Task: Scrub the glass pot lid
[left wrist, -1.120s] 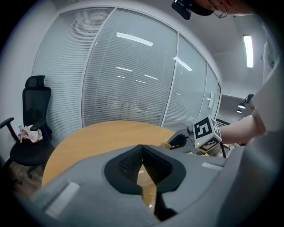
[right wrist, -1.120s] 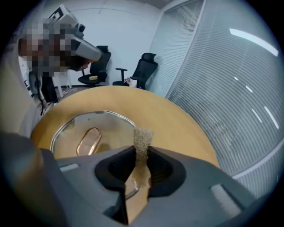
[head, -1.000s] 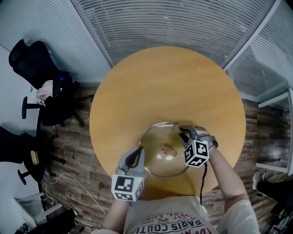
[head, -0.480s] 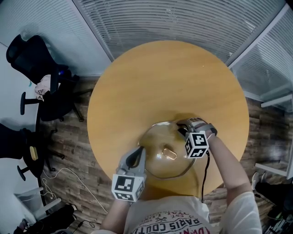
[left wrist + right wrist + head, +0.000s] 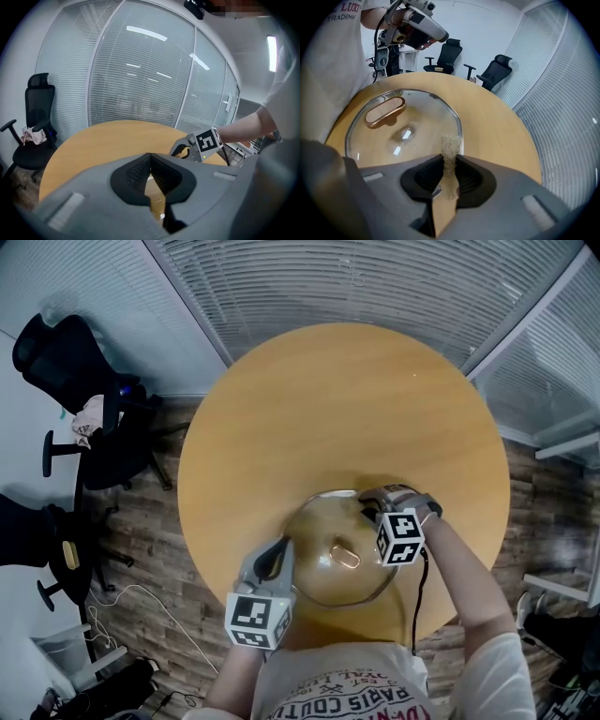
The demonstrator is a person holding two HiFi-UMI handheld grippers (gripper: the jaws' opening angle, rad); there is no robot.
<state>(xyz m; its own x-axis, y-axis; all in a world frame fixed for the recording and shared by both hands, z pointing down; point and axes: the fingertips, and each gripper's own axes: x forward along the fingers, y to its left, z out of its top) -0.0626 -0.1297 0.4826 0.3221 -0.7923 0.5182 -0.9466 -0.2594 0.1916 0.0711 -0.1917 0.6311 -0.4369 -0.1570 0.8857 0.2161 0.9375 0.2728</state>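
lid (image 5: 328,585): lying on the round table (image 5: 337,409), near the person's edge
left tongs (image 5: 279,547): closed on the lid's left rim
right tongs (image 5: 371,513): pinching a beige scrub pad (image 5: 450,149) at the lid's right rim

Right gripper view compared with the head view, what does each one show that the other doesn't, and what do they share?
Only the right gripper view shows the tan scrub pad pinched in the right gripper, by the lid's rim. Only the head view shows the wooden floor and the right gripper's marker cube. Both show the glass pot lid, its copper handle, the round table and the left gripper.
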